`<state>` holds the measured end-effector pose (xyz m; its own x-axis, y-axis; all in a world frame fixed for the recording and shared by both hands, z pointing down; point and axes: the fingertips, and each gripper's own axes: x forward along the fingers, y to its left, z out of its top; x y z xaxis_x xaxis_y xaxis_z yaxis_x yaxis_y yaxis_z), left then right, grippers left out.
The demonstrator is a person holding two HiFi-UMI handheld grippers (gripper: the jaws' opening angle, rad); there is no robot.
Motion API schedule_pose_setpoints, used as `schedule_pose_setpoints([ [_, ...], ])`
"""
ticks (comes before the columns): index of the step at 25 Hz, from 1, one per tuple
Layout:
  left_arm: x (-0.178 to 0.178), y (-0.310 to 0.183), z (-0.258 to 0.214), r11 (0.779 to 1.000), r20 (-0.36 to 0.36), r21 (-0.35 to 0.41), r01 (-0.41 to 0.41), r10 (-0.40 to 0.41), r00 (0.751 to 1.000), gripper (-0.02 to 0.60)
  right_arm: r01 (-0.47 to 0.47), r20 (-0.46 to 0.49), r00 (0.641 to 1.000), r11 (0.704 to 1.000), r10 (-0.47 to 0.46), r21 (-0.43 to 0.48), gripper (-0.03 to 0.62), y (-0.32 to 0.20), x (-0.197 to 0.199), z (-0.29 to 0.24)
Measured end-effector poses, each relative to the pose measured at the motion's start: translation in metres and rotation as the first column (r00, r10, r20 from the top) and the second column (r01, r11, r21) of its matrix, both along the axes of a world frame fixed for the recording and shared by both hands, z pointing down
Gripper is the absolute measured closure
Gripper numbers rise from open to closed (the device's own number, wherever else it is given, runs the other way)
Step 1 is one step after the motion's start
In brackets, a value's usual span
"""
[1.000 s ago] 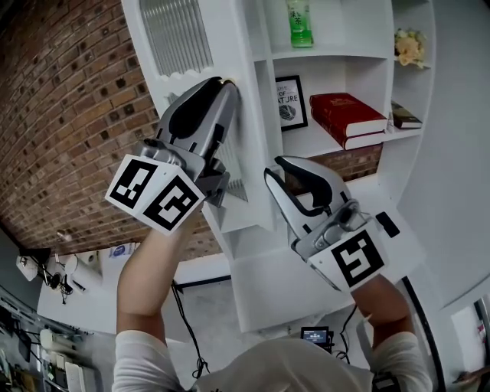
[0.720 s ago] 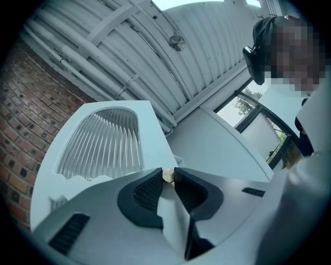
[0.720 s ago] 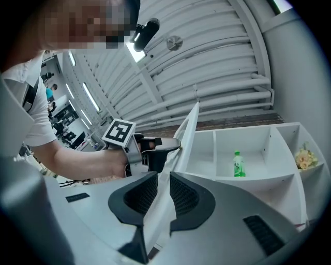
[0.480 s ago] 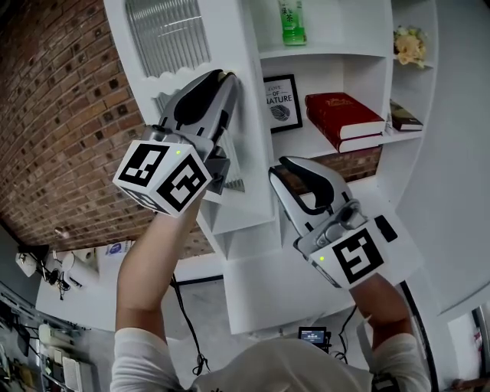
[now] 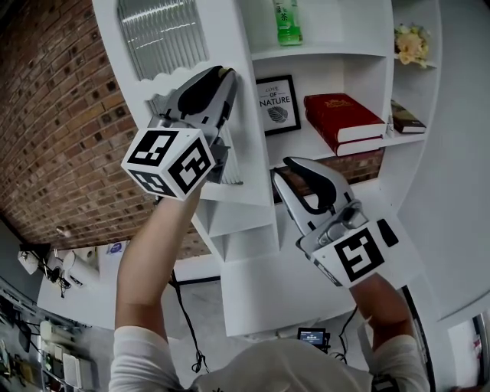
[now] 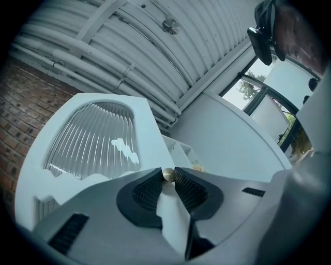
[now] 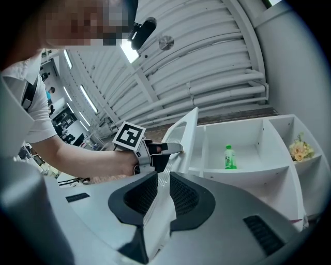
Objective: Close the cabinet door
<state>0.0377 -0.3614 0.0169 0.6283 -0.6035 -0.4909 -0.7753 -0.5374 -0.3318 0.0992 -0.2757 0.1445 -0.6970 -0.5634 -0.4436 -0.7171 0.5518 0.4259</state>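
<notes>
**A:** Item one, cabinet door. It has a white frame and a fluted glass pane, and it stands swung out from the shelf unit. By our reading it is not yet shut. We cannot tell which side is hinged.

**B:** Item two, left gripper. Its jaws are pinched on the small brass knob at the door's edge, and only the pad tips hold it. Item three, right gripper. Its jaws are drawn narrow, with nothing of the scene between them that we can make out. It sits low, near the door's bottom corner.

**A:** Hazard one: the knob is round and smooth. If our wrist fails to follow the door's arc, we judge the tips could slide off and leave the door ajar.

**B:** Hazard two: the right gripper is close to the door's lower edge. If it lies in the swing path, we would expect a knock or a jam.

**A:** Hazard three: a hard push could slam the door. On the open shelves are a green bottle, a framed print and a red book. The upright bottle seems likeliest to be jolted.
</notes>
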Motion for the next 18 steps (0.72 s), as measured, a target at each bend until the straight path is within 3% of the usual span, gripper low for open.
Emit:
schedule_pose_setpoints([
  [18,0.016,-0.053,-0.001,0.998,0.035,-0.031,0.060,-0.059,0.998,0.499,-0.006,0.033,0.999,0.999,0.008,-0.052,0.519,-0.035,0.030,0.013],
])
